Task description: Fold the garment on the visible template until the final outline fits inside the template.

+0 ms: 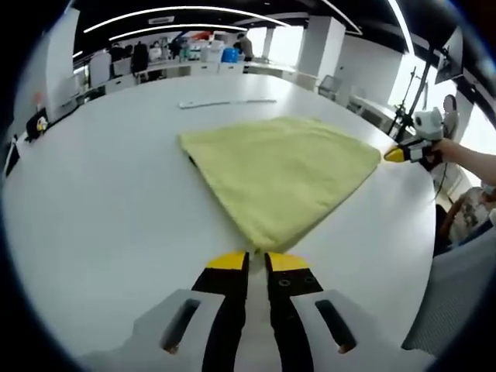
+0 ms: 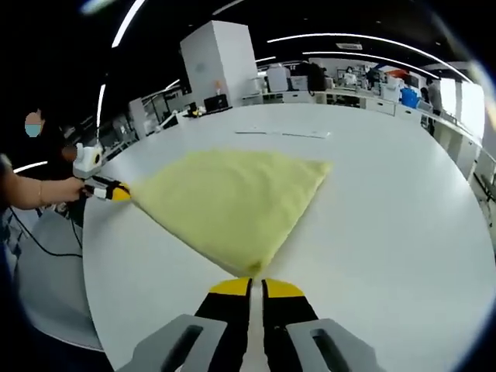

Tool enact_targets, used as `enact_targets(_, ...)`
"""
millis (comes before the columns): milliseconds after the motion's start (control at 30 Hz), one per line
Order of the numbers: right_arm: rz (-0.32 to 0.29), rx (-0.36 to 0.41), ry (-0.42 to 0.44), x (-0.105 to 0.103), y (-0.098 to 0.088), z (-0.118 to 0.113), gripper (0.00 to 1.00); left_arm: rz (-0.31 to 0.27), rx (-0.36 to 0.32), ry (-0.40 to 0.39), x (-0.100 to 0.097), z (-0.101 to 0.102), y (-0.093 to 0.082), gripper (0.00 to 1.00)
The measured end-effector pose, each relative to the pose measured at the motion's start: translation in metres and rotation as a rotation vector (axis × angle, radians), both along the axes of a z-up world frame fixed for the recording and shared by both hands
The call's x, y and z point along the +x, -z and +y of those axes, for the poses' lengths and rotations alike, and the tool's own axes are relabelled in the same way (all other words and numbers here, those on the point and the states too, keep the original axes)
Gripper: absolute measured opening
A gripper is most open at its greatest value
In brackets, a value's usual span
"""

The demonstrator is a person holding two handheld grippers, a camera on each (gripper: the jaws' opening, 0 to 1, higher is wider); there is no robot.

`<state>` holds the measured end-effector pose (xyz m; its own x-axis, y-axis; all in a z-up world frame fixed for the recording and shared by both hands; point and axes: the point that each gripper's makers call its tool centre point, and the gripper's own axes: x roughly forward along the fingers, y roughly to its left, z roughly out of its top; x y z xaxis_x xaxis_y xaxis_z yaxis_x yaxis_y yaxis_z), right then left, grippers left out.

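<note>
Jaws of the left gripper at the bottom of the left gripper view, yellow tips pressed together, pinching the near corner of the cloth. Beyond them, yellow cloth spread flat on the white table as a rough triangle, widening away from the jaws. At its far right corner, the right gripper, yellow tip at the cloth's edge, held by a hand. Farther back on the table, a thin pale strip; behind that, desks and ceiling lights of an open office.

Same layout in the right gripper view: right gripper at the bottom, tips closed on the nearest corner of the cloth. Cloth lying flat on the table, fanning out from the jaws to a broad far edge. Off to the left, at the table's edge, the left gripper touching the cloth's left corner, gripped by a hand. Past the cloth, the pale strip again, then a white pillar and office desks. Template outline not discernible in either view.
</note>
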<state>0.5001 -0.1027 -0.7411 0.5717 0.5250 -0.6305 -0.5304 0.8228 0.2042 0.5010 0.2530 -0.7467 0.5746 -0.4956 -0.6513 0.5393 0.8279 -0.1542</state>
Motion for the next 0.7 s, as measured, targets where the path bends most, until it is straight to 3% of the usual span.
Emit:
enact_targets(200, 0.024, 0.054, 0.013, 0.0051, 0.0074, 0.0068, 0.06, -0.004, -0.011, 0.020, 0.0052, -0.0024, -0.0025, 0.12)
enact_targets(333, 0.023, 0.080, 0.017, 0.0081, 0.0079, 0.0103, 0.04, 0.001, -0.024, 0.037, 0.0057, -0.0055, -0.0023, 0.06)
enact_targets(467, 0.008, 0.075, 0.000, 0.0089, 0.0071, 0.0115, 0.00, -0.001, -0.024, 0.046, 0.0061, -0.0069, -0.0020, 0.00)
enact_targets(700, -0.017, 0.028, -0.054, 0.0021, 0.0022, 0.0047, 0.00, 0.001, -0.015, 0.017, 0.0073, -0.0021, -0.0016, 0.00)
